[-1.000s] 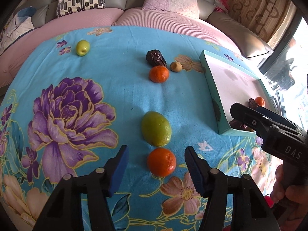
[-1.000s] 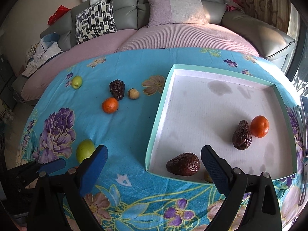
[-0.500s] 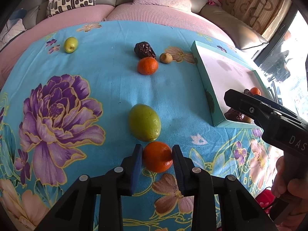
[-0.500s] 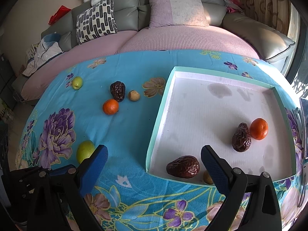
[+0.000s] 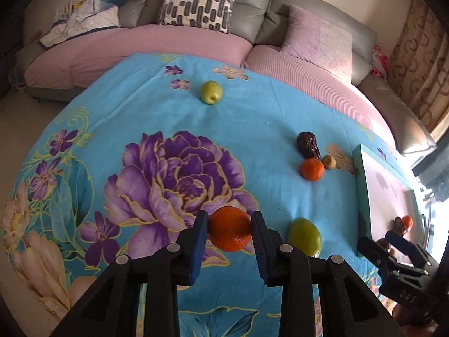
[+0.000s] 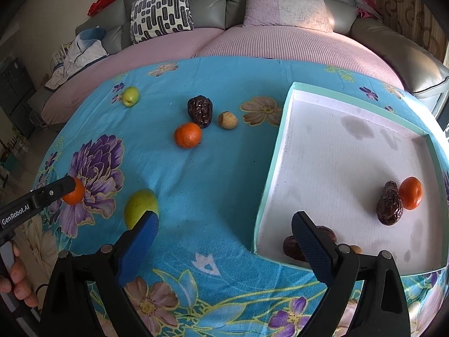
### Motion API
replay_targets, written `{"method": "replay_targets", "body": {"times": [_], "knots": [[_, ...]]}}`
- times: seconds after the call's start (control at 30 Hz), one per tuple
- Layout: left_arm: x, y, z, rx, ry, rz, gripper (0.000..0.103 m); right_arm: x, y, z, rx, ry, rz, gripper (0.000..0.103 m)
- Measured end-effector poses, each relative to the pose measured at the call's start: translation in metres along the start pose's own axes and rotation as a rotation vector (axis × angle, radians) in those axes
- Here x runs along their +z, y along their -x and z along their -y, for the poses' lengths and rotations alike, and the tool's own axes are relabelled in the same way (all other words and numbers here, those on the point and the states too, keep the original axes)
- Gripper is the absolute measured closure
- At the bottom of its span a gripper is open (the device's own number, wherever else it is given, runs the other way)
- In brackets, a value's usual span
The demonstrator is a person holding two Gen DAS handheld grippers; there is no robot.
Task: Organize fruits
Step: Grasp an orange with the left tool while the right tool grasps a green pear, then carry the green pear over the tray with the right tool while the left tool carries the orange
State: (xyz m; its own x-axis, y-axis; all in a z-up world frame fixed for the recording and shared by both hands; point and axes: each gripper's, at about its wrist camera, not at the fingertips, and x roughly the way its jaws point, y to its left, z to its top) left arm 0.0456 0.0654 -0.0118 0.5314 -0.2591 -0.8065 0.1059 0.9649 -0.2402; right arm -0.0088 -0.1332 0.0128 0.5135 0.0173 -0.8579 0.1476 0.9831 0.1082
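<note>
A floral cloth [image 6: 213,174] before a sofa [image 6: 280,39] was seen. Three oranges, three dates were counted. One orange [image 5: 230,232] was clamped by the left gripper [image 5: 229,234]; the right gripper [image 6: 224,233] was spread.

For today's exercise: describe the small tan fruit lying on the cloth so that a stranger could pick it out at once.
Start at the teal tray and look left of its far corner on the blue cloth. There a dark date, an orange and the tan fruit cluster together. It is the smallest and palest, lying nearest the tray.
</note>
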Motion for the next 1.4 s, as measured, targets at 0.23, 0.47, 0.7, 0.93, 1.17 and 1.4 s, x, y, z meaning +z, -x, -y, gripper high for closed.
{"method": "replay_targets", "body": {"times": [0.23,0.47,0.7,0.93,1.17,1.4], "knots": [[0.001,0.000,-0.016,0.005,0.059,0.004,0.070,0.000,-0.013,-0.037,0.089,0.106,-0.009,0.035],[0.001,0.001,-0.018,0.003,0.062,0.004,0.070,-0.002,-0.028,-0.064,0.116,0.198,-0.031,0.045],[0.000,-0.001,-0.016,-0.002,0.053,-0.005,0.070,-0.007,-0.047,-0.080,0.114,0.247,-0.088,0.053],[0.001,-0.001,-0.016,-0.002,0.054,-0.005,0.070,-0.007,-0.045,-0.079,0.111,0.247,-0.069,0.062],[0.001,0.002,-0.016,-0.005,0.058,0.007,0.070,0.003,-0.018,-0.069,0.112,0.213,0.024,0.062],[0.002,0.006,-0.014,-0.024,0.068,0.011,0.070,0.018,0.005,-0.047,0.088,0.146,0.089,0.062]]}}
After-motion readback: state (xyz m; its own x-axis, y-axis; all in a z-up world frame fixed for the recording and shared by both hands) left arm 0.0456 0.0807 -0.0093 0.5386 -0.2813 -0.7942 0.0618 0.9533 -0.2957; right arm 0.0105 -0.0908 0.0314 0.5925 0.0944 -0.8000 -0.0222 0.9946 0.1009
